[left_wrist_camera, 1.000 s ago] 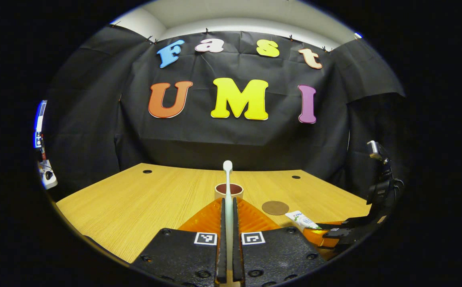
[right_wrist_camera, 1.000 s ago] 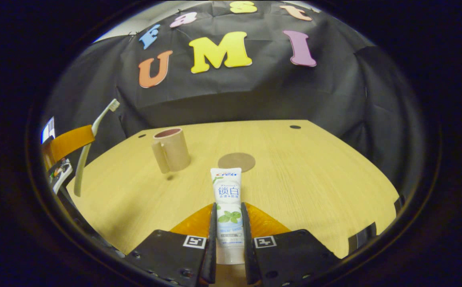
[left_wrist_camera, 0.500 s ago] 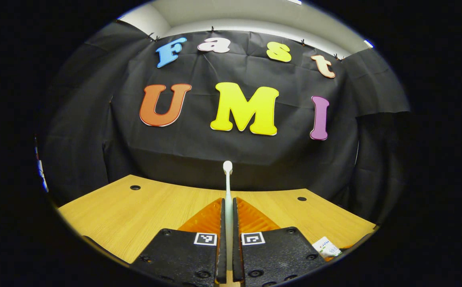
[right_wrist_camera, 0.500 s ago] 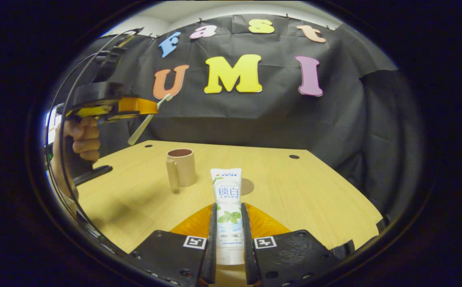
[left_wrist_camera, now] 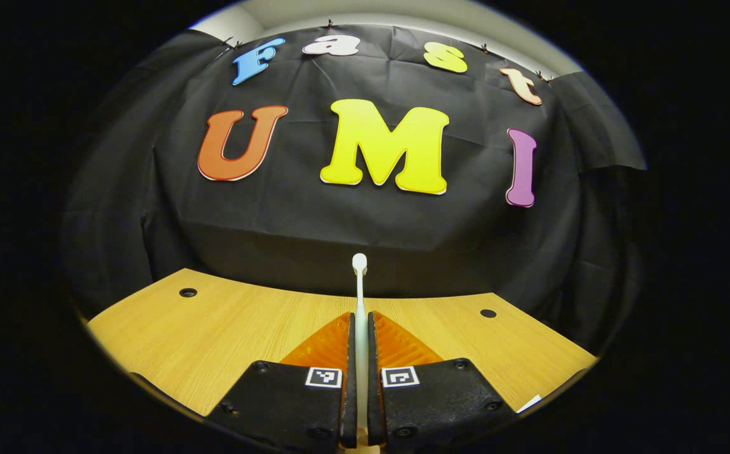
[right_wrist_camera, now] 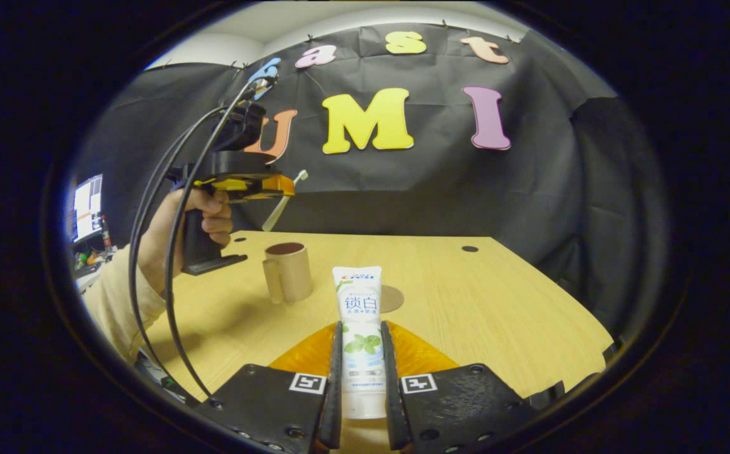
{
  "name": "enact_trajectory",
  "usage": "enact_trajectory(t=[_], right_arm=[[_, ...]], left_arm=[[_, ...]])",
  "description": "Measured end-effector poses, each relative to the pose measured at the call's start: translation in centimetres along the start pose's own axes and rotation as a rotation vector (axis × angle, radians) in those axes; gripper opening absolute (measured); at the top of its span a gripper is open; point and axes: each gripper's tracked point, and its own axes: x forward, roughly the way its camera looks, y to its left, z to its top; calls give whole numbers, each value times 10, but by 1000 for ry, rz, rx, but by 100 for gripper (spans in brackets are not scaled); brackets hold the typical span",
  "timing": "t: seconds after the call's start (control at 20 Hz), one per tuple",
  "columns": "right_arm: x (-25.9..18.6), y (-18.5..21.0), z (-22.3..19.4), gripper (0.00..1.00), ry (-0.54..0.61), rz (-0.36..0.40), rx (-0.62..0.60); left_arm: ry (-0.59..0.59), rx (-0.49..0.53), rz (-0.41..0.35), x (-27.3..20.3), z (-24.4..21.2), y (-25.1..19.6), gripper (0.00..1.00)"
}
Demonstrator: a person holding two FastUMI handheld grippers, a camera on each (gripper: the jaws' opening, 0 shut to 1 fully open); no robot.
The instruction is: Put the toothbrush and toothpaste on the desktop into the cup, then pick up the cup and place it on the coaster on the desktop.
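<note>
L gripper jaws clamp thin white plastic toothbrush, R gripper jaws clamp white toothpaste tube; aim straight down into tan mug-shaped cup, w/o bumping it.

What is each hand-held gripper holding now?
Left hand-held gripper: closed on the toothbrush.
Right hand-held gripper: closed on the toothpaste.
</note>
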Motion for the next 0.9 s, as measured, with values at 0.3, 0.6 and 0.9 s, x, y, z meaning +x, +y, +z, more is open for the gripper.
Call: enact_trajectory(t=[0.3, 0.6, 0.9], right_arm=[[3, 0, -5, 29, 4, -3, 21], [3, 0, -5, 31, 9, 1, 6], [4, -1, -8, 31, 24, -6, 11]], left_arm=[[14, 26, -21, -1, -8, 3, 11], [19, 31, -7, 1, -11, 11, 12], [38, 41, -7, -2, -21, 10, 13]])
